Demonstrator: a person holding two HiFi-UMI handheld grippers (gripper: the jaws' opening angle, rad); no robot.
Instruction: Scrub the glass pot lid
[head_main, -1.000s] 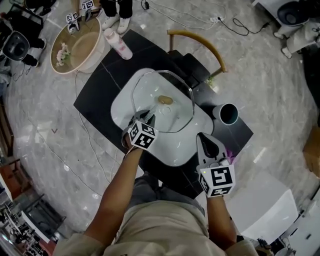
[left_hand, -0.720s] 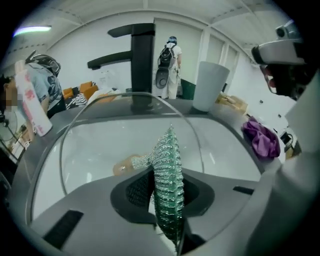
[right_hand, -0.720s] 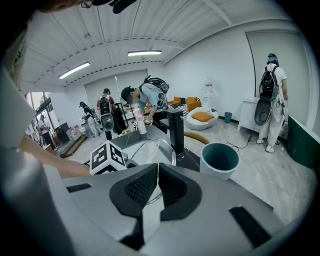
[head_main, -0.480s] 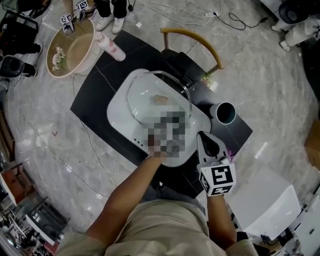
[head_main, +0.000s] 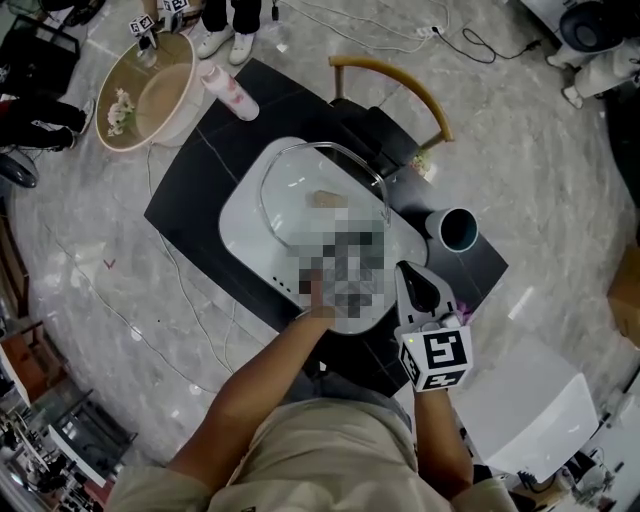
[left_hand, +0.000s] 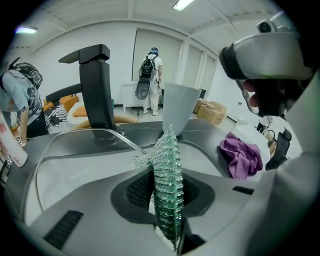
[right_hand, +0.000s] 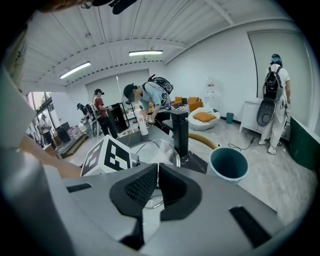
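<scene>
In the white oval basin (head_main: 240, 225) lies a clear glass pot lid (head_main: 300, 200). We pinch a glittery green mesh scrubber (left_hand: 167, 155) in the left gripper (left_hand: 165, 185); the right gripper (right_hand: 157, 172) is closed and empty.

Clear glossy glass pot lid (head_main: 318, 190), glittery green mesh scrubber (left_hand: 167, 185), matt black faucet (left_hand: 95, 90), soft purple cloth (left_hand: 242, 155).

No legible writing in any view.
The cube (head_main: 435, 360) on the right gripper (head_main: 412, 280), near the person, bears only black-and-white square marker patterns, no letters or numbers; similar small markers (head_main: 147, 24) stand far left beside the beige basin (head_main: 150, 95). Pink print on the bottle (head_main: 231, 92) at the table's far left is too small to read.
</scene>
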